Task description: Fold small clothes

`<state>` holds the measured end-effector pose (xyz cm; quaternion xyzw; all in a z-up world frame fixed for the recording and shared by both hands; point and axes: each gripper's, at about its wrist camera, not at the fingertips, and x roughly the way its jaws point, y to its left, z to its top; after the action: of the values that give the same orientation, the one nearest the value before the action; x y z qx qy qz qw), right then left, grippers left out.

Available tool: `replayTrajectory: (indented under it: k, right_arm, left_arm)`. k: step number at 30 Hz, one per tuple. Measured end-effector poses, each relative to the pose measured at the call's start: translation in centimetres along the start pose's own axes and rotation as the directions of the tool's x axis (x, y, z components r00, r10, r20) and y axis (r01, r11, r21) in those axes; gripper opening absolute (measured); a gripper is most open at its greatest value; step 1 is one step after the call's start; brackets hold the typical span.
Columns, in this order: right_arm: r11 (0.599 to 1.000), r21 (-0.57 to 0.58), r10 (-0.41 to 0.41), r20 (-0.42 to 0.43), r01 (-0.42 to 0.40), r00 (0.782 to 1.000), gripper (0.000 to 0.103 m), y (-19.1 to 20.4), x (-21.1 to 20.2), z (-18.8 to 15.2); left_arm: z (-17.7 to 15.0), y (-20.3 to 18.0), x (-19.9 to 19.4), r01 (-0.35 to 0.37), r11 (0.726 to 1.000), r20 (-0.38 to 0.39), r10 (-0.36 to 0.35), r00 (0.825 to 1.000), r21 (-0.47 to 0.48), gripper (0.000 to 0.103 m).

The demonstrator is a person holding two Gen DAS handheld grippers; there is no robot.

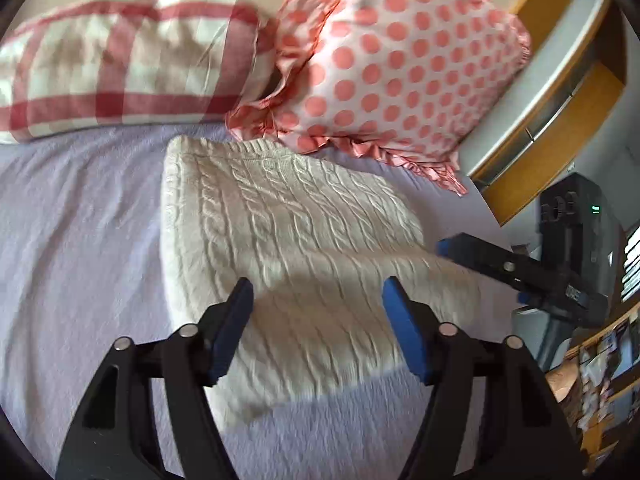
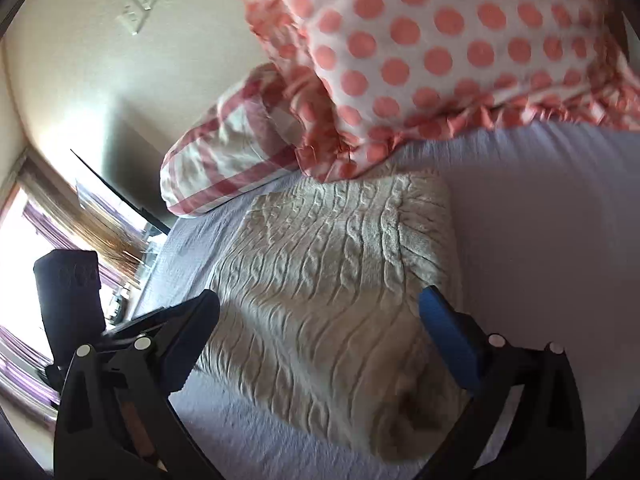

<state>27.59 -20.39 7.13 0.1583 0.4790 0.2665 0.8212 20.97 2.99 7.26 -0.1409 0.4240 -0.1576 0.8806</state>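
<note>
A lavender-sheeted bed [image 1: 80, 208] with two pillows meets a cream wall [image 2: 80, 60]; daylight floods a window [image 2: 24, 240].

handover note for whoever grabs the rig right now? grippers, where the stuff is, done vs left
Left gripper: open, empty, above the near part of the sweater.
Right gripper: open, empty, also over the sweater's near part.
Sweater: cream cable-knit, lying on the lilac sheet as a compact rectangle, far edge next to the dotted pillow; checked pillow to its left.
Done: sweater looks folded.
Left: probably only tidy the edges or move it; no other clothes in view.
</note>
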Motion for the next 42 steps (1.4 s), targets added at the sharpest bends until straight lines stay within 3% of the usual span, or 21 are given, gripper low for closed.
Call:
replayTrajectory:
  k: [1, 3, 8, 12, 15, 22, 25, 42]
  right_arm:
    - [0.998, -0.048, -0.049, 0.034, 0.051, 0.998, 0.102, 1.3, -1.4, -0.5]
    - [0.983, -0.114, -0.132, 0.084, 0.141, 0.988, 0.102, 2.8, -4.1, -2.9]
    - [0.938, -0.142, -0.311, 0.055, 0.316, 0.949, 0.102, 3.1, -3.9, -8.7]
    - [0.923, -0.106, -0.376, -0.041, 0.370, 0.926, 0.102, 2.6, 0.2, -11.2]
    - [0.907, -0.110, -0.413, -0.051, 0.406, 0.909, 0.102, 2.7, 0.9, -12.2]
    - [0.884, -0.143, -0.457, -0.066, 0.444, 0.887, 0.102, 3.2, 1.7, -12.6]
    - [0.853, -0.188, -0.505, -0.069, 0.486, 0.860, 0.102, 3.9, 2.4, -12.7]
    - [0.857, -0.184, -0.499, -0.069, 0.481, 0.864, 0.102, 3.8, 2.3, -12.9]
  left_arm:
    - [-1.0, -0.2, -1.2, -0.045, 0.999, 0.014, 0.045, 0.999, 0.018, 0.086]
    - [-3.3, -0.2, -3.3, -0.146, 0.988, 0.049, 0.144, 0.988, 0.042, 0.097]
    - [-8.1, 0.7, -3.7, -0.282, 0.959, 0.028, 0.281, 0.959, 0.043, 0.099]
    - [-9.5, 1.2, -1.2, -0.344, 0.937, -0.037, 0.346, 0.937, 0.055, 0.099]
    - [-10.1, 1.2, -0.5, -0.381, 0.922, -0.038, 0.384, 0.923, 0.072, 0.099]
    - [-10.5, 1.1, -0.5, -0.407, 0.909, -0.048, 0.412, 0.910, 0.088, 0.101]
    - [-10.6, 0.8, -0.1, -0.429, 0.897, -0.055, 0.436, 0.898, 0.104, 0.101]
    - [-10.5, 0.9, -0.2, -0.425, 0.899, -0.058, 0.432, 0.900, 0.106, 0.101]
